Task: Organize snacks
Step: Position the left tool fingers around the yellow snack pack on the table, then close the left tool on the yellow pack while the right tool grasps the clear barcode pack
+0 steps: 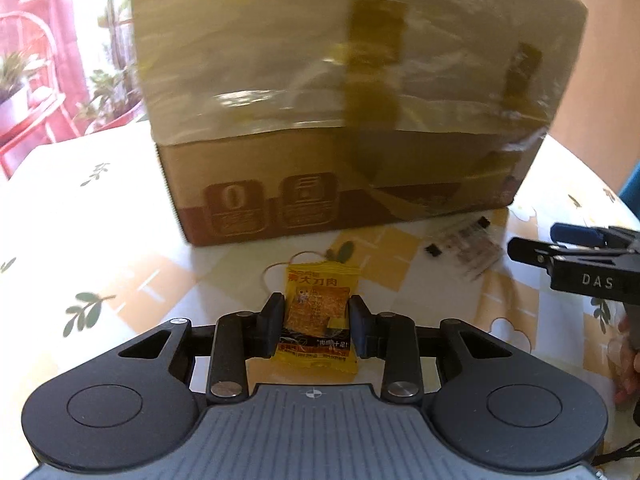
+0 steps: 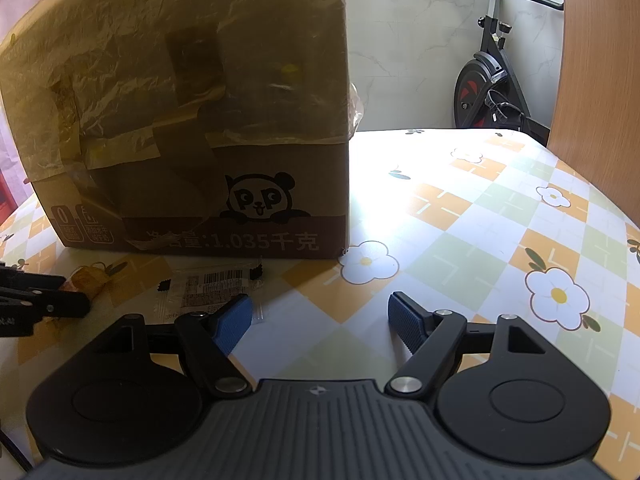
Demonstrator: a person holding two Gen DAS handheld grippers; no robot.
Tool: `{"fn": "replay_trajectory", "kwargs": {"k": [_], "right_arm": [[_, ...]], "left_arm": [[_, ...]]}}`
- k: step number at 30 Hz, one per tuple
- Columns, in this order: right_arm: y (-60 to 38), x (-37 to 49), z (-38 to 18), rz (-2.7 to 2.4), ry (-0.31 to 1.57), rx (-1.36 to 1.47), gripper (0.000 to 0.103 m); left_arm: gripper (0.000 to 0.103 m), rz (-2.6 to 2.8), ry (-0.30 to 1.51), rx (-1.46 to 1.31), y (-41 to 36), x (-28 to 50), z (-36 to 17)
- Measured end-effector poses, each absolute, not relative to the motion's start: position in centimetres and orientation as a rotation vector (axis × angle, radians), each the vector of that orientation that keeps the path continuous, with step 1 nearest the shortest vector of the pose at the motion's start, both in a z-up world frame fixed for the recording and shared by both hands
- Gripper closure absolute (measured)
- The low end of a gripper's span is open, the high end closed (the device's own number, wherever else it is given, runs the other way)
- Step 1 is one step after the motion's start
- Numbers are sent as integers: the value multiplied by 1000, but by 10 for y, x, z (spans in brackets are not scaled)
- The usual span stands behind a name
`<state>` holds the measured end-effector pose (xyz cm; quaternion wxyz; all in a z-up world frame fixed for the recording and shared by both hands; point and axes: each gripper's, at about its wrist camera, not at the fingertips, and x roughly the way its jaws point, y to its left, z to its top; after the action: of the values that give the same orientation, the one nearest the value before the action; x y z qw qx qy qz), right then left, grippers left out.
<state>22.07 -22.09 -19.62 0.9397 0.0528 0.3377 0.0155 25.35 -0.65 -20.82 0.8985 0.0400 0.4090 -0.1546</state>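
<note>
Closest to me, my left hand-held gripper (image 1: 316,322) pinches a yellow snack packet (image 1: 318,316) by its two side edges; the packet lies flat between the pads, its printed face up, low over the table (image 1: 120,216). A thin loop of string (image 1: 280,272) lies on the cloth just beyond the packet's top edge.

My right hand-held gripper (image 2: 320,318) is spread, its blue ribbed fingers (image 2: 404,322) wide apart with only the checked, flowered tablecloth between them. From the left wrist camera I see it at the right edge (image 1: 560,254), with part of the person's hand (image 1: 626,354) below it.

Just ahead of the right gripper's left finger lies a clear wrapper with a barcode label (image 2: 212,286), flat on the table and close to the foot of the box; it sits apart from the yellow packet.

Behind everything stands a large cardboard box (image 1: 352,184), taped over with clear and brown tape, a panda face (image 2: 258,200) printed on its side. Farther off, past the table's far edge, an exercise bike (image 2: 486,76) stands by a pale wall.
</note>
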Motion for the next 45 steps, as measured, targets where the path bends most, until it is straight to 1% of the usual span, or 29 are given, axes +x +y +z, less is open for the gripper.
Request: {"fn": "replay_trajectory", "kwargs": {"k": [7, 8, 10, 15, 19, 25, 26, 27, 29, 32, 34, 35, 36, 39, 42, 45], "right_arm": [[-202, 221, -197, 86, 712, -2, 25], [-198, 221, -197, 97, 712, -20, 26], [-193, 221, -197, 118, 714, -39, 26], [-193, 227, -193, 145, 755, -11, 26], [-190, 230, -185, 164, 736, 39, 26], [-165, 246, -187, 211, 745, -28, 26], [-161, 250, -190, 203, 756, -46, 23], [-159, 252, -193, 196, 759, -55, 16], [-158, 254, -197, 182, 747, -63, 12], [-160, 254, -198, 192, 745, -57, 12], [-162, 253, -198, 192, 742, -50, 13], [-162, 251, -197, 190, 738, -47, 18], [-164, 248, -197, 188, 731, -45, 25], [-168, 242, -196, 187, 718, -32, 33], [-169, 238, -195, 188, 713, -22, 37], [-171, 237, -195, 192, 709, -19, 39]], "left_arm": [[66, -285, 839, 2, 10, 247, -208], [66, -284, 836, -1, 10, 246, -208], [66, -284, 828, -6, 15, 243, -207], [65, -288, 820, -38, 16, 242, -209], [66, -291, 811, -56, 23, 239, -207], [66, -293, 802, -58, 24, 237, -208], [66, -294, 801, -57, 24, 237, -209], [66, -294, 801, -55, 23, 236, -210], [66, -293, 799, -53, 23, 236, -210], [65, -288, 796, -45, 21, 235, -211], [65, -288, 795, -39, 21, 235, -211], [65, -289, 794, -39, 21, 235, -211], [65, -289, 795, -40, 21, 235, -211], [65, -289, 794, -36, 21, 235, -211], [65, -287, 794, -26, 19, 235, -210], [65, -287, 794, -25, 19, 234, -210]]}}
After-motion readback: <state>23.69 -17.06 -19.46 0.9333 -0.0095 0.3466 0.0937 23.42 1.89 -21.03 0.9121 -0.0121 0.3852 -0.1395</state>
